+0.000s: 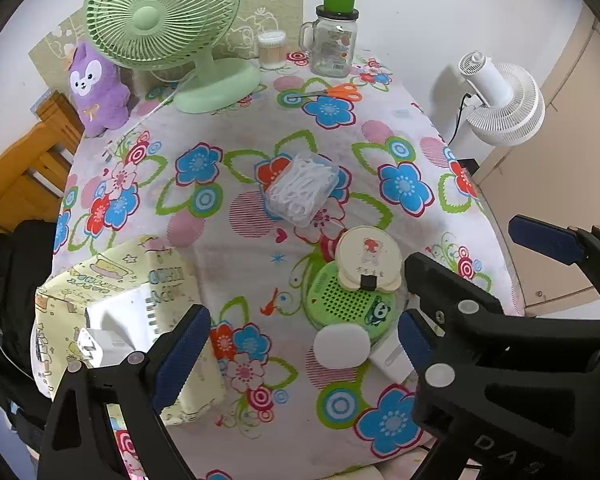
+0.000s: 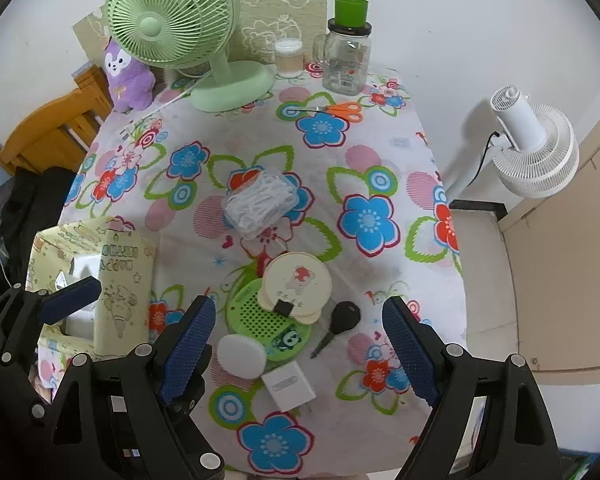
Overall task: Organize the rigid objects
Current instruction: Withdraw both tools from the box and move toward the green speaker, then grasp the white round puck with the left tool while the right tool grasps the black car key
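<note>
On the flowered tablecloth (image 2: pixel 360 168) lie a green perforated disc (image 2: pixel 266 326) with a cream round mirror (image 2: pixel 298 282) on it, a white round puck (image 2: pixel 242 356), a white charger (image 2: pixel 288 386), a black key (image 2: pixel 338 326) and a clear box of white picks (image 2: pixel 260 200). A yellow patterned box (image 2: pixel 112 276) at the left holds white chargers. My right gripper (image 2: pixel 300 356) is open above the puck and charger. My left gripper (image 1: pixel 304 344) is open, empty, between the yellow box (image 1: pixel 140 292) and the green disc (image 1: pixel 350 304).
At the back stand a green fan (image 2: pixel 180 24), a purple plush (image 2: pixel 126 80), a cotton swab jar (image 2: pixel 288 58), a glass mug jar with a green cup (image 2: pixel 346 56) and orange scissors (image 2: pixel 336 110). A white fan (image 2: pixel 532 148) stands off the table's right edge.
</note>
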A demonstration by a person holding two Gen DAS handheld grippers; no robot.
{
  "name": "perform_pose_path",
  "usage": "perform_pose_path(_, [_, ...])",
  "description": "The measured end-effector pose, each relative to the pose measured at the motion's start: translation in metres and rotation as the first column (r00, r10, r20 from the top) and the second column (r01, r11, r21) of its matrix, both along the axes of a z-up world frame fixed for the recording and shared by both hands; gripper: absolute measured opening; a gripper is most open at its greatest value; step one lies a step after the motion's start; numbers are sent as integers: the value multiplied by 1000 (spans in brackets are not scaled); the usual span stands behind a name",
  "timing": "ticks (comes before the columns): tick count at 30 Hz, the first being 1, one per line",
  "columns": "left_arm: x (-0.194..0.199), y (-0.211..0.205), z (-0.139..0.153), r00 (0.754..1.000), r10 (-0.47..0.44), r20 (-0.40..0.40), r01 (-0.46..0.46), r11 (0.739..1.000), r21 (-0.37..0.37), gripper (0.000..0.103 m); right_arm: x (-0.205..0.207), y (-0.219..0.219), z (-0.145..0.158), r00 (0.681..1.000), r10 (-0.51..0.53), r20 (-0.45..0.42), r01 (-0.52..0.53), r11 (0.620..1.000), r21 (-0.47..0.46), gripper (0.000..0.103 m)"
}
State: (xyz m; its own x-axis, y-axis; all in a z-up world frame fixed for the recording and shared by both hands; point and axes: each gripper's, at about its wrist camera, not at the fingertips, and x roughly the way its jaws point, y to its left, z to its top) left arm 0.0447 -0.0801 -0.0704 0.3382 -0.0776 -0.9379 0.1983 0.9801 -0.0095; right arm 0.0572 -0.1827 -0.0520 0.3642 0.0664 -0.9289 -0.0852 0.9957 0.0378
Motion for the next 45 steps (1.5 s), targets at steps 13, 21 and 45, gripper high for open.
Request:
perform_pose_path(13, [-2, -17, -26, 999, 32, -37, -32, 999, -1, 96, -2, -29, -19, 999, 36, -3, -36, 999, 18, 88])
perform_pose_path(21, [-7, -21, -52, 995, 51, -87, -51, 999, 1, 96, -6, -43, -43, 999, 43, -32, -43, 999, 7, 88])
perform_pose_path(45, [-6, -16, -111, 982, 105, -157, -103, 994, 22, 96, -7, -49, -115, 990, 17, -142, -12, 999, 30, 88])
